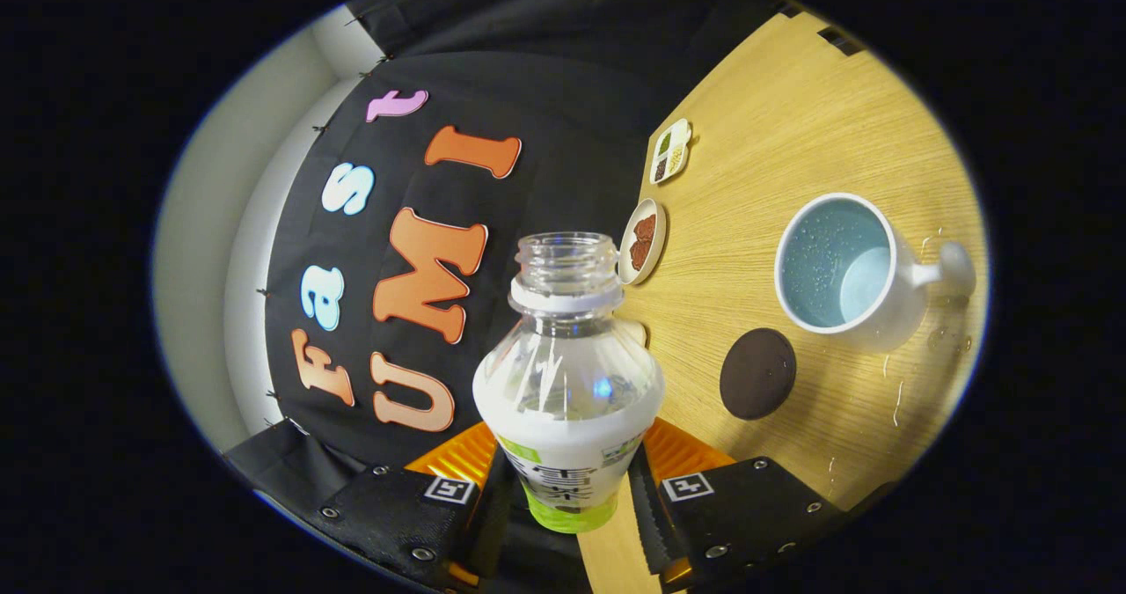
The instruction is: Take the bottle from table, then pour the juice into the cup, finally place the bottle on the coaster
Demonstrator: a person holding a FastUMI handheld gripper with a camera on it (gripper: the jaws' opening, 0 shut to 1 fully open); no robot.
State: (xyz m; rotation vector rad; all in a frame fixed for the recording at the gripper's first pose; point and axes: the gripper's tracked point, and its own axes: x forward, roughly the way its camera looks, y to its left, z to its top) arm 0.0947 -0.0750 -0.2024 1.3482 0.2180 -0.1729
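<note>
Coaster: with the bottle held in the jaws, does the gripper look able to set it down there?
Probably yes. The gripper is shut on the bottle, and the dark round coaster lies bare on the table, apart from the cup.

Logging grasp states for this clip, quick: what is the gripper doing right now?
Gripper: shut on the uncapped plastic bottle, both fingers pressing its labelled body.
</note>
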